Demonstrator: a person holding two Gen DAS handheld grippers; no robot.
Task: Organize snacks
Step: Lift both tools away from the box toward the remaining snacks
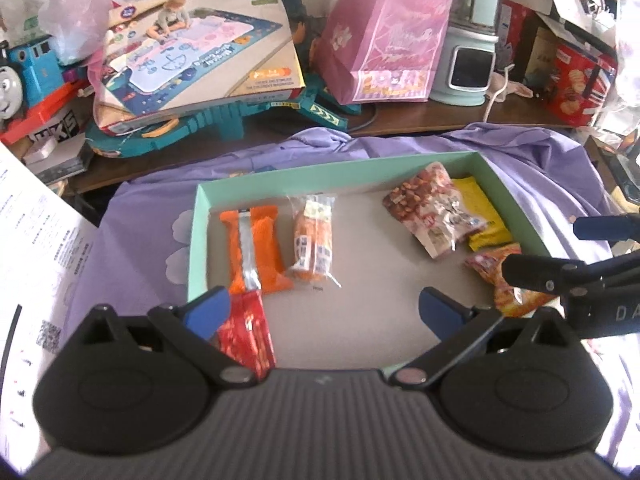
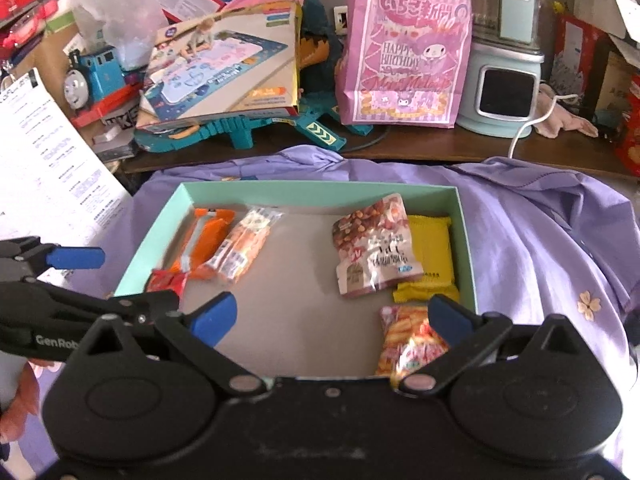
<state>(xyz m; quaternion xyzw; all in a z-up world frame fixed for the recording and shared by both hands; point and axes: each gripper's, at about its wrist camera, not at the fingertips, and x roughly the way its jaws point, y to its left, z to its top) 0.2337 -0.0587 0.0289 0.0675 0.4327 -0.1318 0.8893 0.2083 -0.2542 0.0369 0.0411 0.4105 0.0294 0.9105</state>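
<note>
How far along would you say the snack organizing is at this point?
Mostly done, it seems: six packets lie in the green box, including the orange bar, nut pouch and yellow packet. Nothing is in hand; the left gripper and right gripper hover open. No loose snacks show outside.

A dark wooden table runs across the rear, loaded with clutter: a blue toy train, a play-mat box, a pink gift bag and a pale green appliance. A lilac cloth covers the foreground surface. Lighting is diffuse.
</note>
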